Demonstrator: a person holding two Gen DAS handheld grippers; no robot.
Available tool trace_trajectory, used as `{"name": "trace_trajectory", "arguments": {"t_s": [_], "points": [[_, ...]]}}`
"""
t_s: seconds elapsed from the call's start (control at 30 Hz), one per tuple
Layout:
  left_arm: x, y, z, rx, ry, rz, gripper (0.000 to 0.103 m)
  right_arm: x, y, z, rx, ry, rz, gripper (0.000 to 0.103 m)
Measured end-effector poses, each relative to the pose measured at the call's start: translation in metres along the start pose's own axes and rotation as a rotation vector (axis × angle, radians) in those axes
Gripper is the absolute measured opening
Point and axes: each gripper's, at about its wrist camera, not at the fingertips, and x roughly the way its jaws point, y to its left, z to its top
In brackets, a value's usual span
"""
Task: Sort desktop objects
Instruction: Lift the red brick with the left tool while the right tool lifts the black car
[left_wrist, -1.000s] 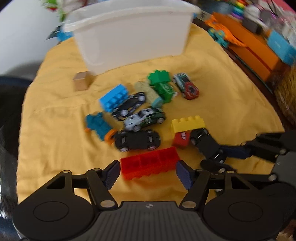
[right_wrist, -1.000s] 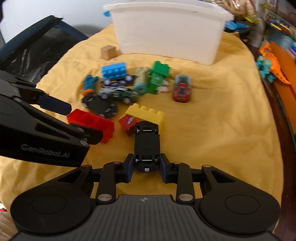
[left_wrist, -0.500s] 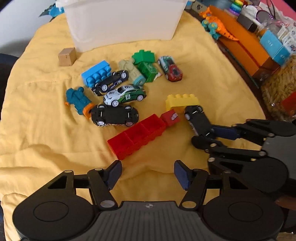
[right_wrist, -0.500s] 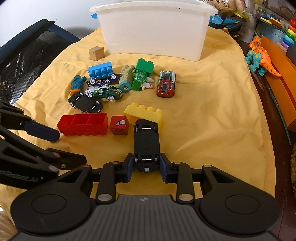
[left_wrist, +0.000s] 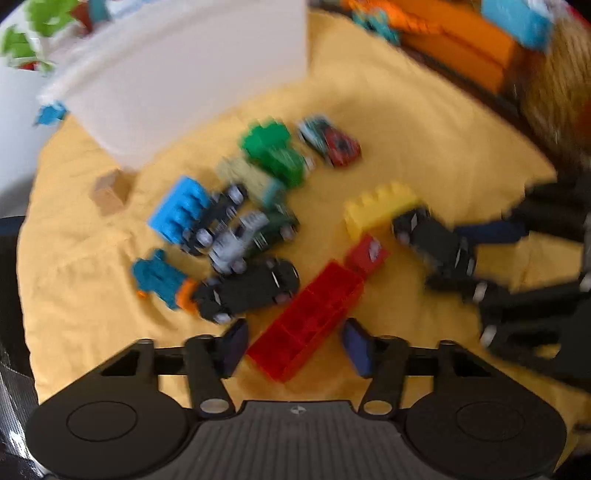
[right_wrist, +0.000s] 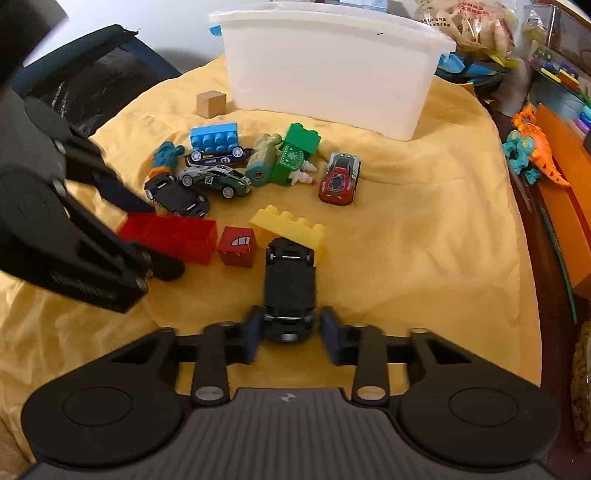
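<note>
My right gripper (right_wrist: 291, 334) sits low in the centre of its frame with the overturned black car (right_wrist: 290, 284) between its fingers. The left pad touches the car's rear; a small gap shows at the right pad, so I cannot tell whether the grip is firm. The car's nose touches the yellow brick (right_wrist: 290, 229), which lies just right of the small red cube (right_wrist: 237, 246).

My left gripper (left_wrist: 291, 343) is spread wide in the lower middle of its blurred frame, holding nothing, its fingers either side of the near end of the long red brick (left_wrist: 310, 317).

Everything rests on the yellow cloth (right_wrist: 424, 258). The white bin (right_wrist: 332, 70) stands at the top centre of the right view, a wooden cube (right_wrist: 211, 104) just left of it. Between bin and bricks lie the blue brick (right_wrist: 214, 137), green brick (right_wrist: 295, 153) and red car (right_wrist: 340, 178).
</note>
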Motion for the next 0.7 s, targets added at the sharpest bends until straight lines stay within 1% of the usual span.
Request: {"name": "trace_trajectory", "arguments": {"t_s": [0.03,0.07,0.13,0.17,0.27,0.33,0.37,0.4,0.43,0.47,0.53,0.6,0.63,0.7], "points": [[-0.001,0.000,-0.001,-0.012,0.005,-0.010,0.049,-0.002,-0.002,-0.001,0.000,0.001,-0.002,0.033],[-0.003,0.001,-0.002,-0.035,0.013,-0.023,0.041,-0.003,-0.003,-0.002,-0.002,0.000,-0.007,0.033],[-0.007,0.002,-0.006,-0.104,0.016,-0.051,0.036,-0.004,-0.006,-0.006,0.003,-0.002,-0.011,0.033],[-0.009,-0.001,-0.008,-0.129,0.014,-0.045,0.033,-0.005,-0.008,-0.007,0.011,-0.002,-0.007,0.033],[-0.015,-0.016,-0.012,-0.151,-0.003,-0.006,0.031,-0.004,-0.009,-0.007,0.011,-0.004,0.000,0.033],[-0.019,-0.018,-0.011,-0.177,-0.023,-0.009,0.033,-0.004,-0.009,-0.006,0.006,-0.001,0.004,0.034],[-0.019,-0.017,-0.010,-0.186,-0.032,-0.007,0.038,-0.005,-0.010,-0.006,0.010,0.000,0.007,0.034],[-0.019,-0.016,-0.008,-0.190,-0.035,0.001,0.042,-0.004,-0.010,-0.006,0.017,-0.001,0.009,0.038],[-0.017,-0.015,-0.005,-0.192,-0.036,0.011,0.051,-0.004,-0.012,-0.005,0.030,-0.001,0.014,0.047],[-0.016,-0.014,-0.003,-0.195,-0.042,0.022,0.054,-0.004,-0.013,-0.005,0.043,-0.005,0.021,0.050],[-0.010,-0.011,0.000,-0.206,-0.053,0.026,0.053,-0.001,-0.015,-0.003,0.059,-0.005,0.031,0.051],[-0.001,-0.007,0.000,-0.243,-0.023,-0.005,0.034,0.002,-0.014,0.000,0.054,-0.007,0.029,0.051],[0.002,-0.007,0.000,-0.254,-0.012,-0.007,0.029,0.003,-0.014,0.000,0.048,-0.007,0.025,0.051],[0.002,-0.010,-0.002,-0.243,-0.018,0.007,0.029,0.005,-0.013,0.001,0.047,-0.009,0.019,0.051]]}}
